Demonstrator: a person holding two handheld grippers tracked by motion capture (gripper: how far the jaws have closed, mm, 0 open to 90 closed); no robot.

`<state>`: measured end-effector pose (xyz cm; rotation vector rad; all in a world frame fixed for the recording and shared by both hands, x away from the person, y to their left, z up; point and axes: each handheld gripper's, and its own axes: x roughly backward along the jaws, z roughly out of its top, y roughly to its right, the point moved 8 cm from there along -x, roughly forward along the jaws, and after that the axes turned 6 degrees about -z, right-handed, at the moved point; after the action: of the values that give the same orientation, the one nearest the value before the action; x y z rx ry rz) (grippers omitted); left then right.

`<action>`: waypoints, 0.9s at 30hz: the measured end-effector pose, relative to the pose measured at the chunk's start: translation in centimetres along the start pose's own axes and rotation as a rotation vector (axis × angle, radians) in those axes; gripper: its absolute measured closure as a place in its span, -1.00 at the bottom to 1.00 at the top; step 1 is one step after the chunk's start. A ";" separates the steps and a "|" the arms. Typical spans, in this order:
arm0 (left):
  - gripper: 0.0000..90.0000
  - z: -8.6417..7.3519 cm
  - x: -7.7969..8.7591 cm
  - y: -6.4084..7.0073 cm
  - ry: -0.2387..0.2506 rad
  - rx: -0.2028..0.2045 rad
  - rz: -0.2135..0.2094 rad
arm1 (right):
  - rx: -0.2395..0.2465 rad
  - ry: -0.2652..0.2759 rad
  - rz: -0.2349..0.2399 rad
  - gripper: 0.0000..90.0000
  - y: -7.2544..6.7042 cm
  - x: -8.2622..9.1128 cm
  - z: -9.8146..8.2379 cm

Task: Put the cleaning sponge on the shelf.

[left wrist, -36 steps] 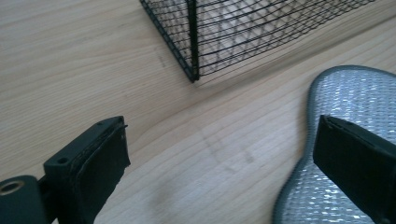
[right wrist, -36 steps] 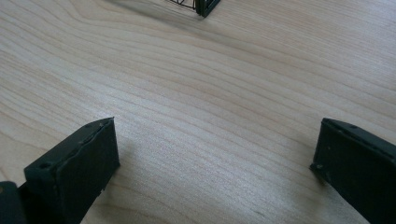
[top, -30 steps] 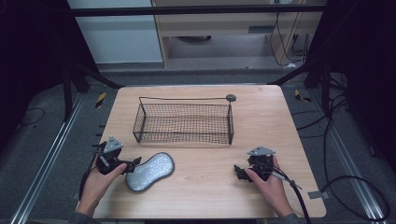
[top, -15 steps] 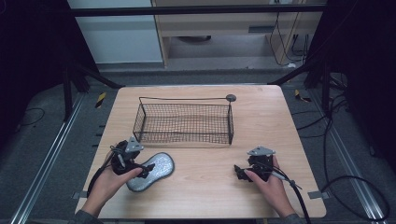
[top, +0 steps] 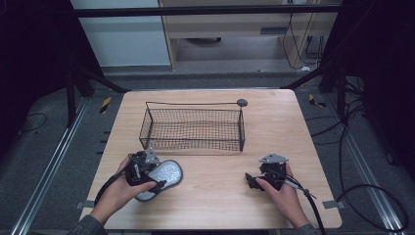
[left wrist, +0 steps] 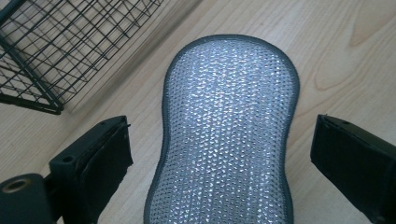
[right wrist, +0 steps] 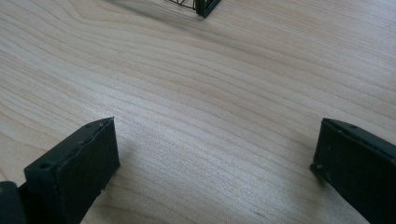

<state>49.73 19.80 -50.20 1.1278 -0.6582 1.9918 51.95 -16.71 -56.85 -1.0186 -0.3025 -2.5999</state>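
Observation:
A silver, peanut-shaped scrubbing pad (top: 162,177) with a grey rim lies flat on the wooden table (top: 210,205) at the front left. My left gripper (top: 155,177) stands open over its near end, one jaw on each side of the pad (left wrist: 229,135), not gripping it. At the front right, my right gripper (top: 248,180) rests open on bare wood (right wrist: 210,116), with nothing between its jaws. A black wire basket (top: 193,128) stands at the middle of the table, behind both grippers; nothing shows inside it.
A small dark round disc (top: 242,102) sits at the basket's far right corner. A corner of the basket (left wrist: 37,60) lies close to the left gripper's left jaw. Table edges are near both hands at the front. Cables lie on the floor to the right.
My left gripper has moved right along the table to the pad and now straddles its near end. The right gripper has stayed put.

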 end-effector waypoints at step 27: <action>-0.91 -0.7 -1.4 -1.2 -0.162 -0.024 -0.097 | 0.001 0.000 0.001 -0.99 0.0 0.0 0.0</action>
<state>50.82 20.57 -51.69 1.2916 -0.6951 1.8204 51.96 -16.71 -56.85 -1.0184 -0.3032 -2.5990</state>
